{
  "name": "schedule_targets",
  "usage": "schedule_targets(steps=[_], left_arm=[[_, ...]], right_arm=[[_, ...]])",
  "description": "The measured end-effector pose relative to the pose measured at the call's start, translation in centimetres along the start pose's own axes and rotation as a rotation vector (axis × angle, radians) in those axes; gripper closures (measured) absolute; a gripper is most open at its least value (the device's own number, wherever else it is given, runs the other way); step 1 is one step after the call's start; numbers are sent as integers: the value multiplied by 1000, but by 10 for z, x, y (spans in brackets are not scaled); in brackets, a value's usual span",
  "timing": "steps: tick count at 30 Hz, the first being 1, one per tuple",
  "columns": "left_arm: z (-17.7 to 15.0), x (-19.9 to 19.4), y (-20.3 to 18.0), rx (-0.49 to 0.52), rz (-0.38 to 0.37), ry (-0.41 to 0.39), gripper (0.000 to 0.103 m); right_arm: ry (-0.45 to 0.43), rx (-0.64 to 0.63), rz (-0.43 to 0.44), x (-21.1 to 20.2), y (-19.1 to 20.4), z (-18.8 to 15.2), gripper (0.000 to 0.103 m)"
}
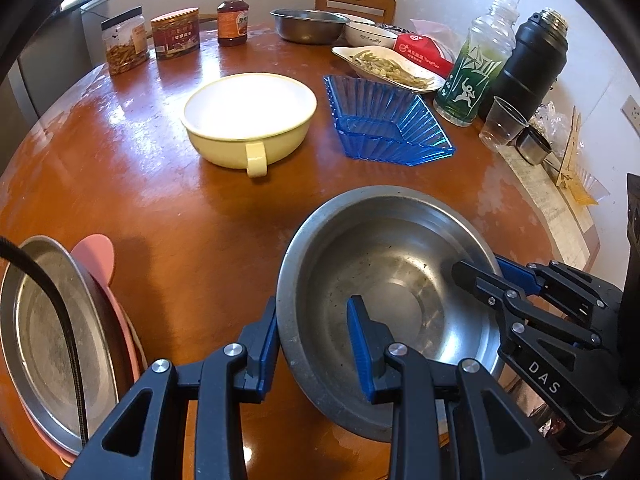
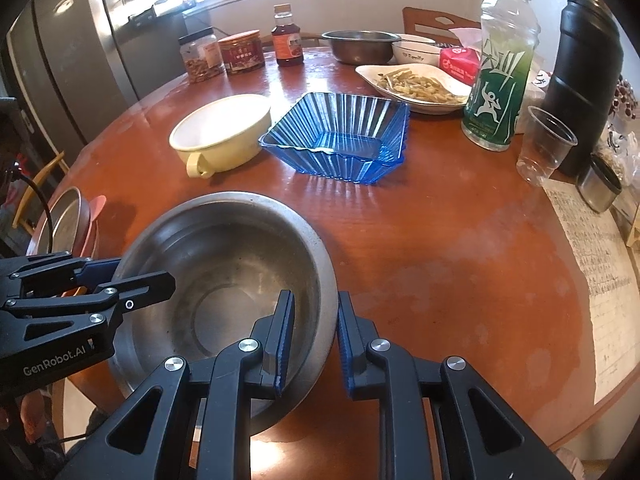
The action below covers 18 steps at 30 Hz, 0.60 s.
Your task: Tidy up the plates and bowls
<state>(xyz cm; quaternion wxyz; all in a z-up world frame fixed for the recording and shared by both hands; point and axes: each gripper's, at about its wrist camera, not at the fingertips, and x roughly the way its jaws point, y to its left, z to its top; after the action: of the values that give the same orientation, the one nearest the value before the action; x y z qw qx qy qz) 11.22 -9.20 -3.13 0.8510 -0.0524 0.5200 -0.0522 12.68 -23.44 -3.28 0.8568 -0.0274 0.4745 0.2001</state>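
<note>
A steel bowl (image 1: 392, 280) (image 2: 224, 276) sits near the front of the round wooden table (image 1: 168, 216). My left gripper (image 1: 316, 344) straddles its left rim, one finger outside and one inside, with gaps to the rim. My right gripper (image 2: 314, 336) straddles its right rim the same way, jaws apart. Each gripper shows in the other's view, the right (image 1: 480, 276) and the left (image 2: 132, 284). A cream bowl with a handle (image 1: 248, 120) (image 2: 222, 136) and a blue ribbed plastic dish (image 1: 384, 120) (image 2: 340, 136) stand further back.
A steel plate on pink plates (image 1: 56, 336) (image 2: 68, 220) is at the left edge. At the back are jars (image 1: 124, 40), a sauce bottle (image 1: 232, 16), a steel bowl (image 1: 308, 24), a dish of food (image 1: 388, 66), a green bottle (image 2: 500, 64), a black flask (image 2: 580, 72), a plastic cup (image 2: 544, 144).
</note>
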Motion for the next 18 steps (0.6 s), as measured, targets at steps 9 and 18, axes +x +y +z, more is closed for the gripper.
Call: schedule_targets(steps=[9, 18], left_arm=[[0, 0, -1, 9, 0, 2, 69], [2, -10, -4, 19, -15, -23, 55]], right_arm=[[17, 32, 24, 0, -3, 0, 79], [-10, 59, 8, -7, -6, 1, 65]])
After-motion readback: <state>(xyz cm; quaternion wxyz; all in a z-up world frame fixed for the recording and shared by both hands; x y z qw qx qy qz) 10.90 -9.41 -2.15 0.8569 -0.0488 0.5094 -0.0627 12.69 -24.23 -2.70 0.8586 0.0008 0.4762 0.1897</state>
